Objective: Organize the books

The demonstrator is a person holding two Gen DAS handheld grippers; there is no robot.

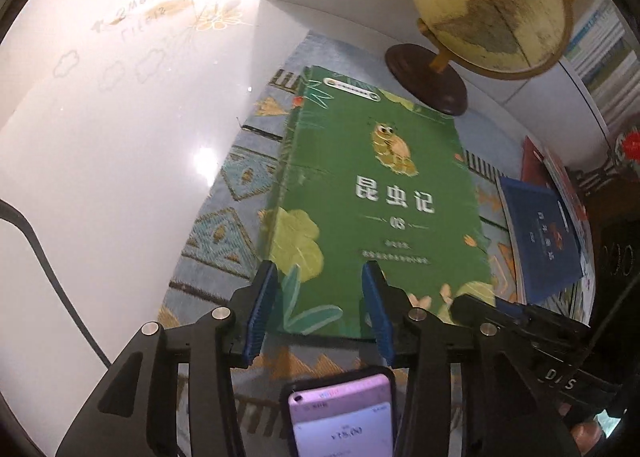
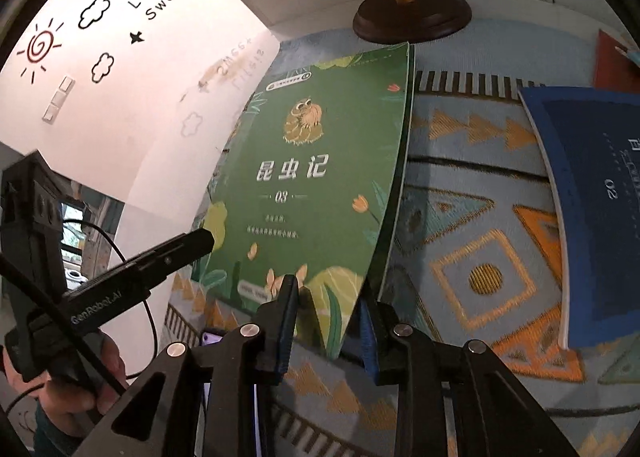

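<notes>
A green book with white characters and an insect drawing lies cover-up on a patterned mat. My left gripper stands over its near left corner with the blue pads apart, the cover showing between them. In the right wrist view the same green book has its near right corner between the parted pads of my right gripper; neither pad clearly presses it. The left gripper reaches the book's left edge. A blue book lies to the right on top of others.
A globe on a dark round base stands just behind the green book. A red book lies under the blue one. A phone sits on the gripper. Glossy white surface lies left. A hand holds the left gripper.
</notes>
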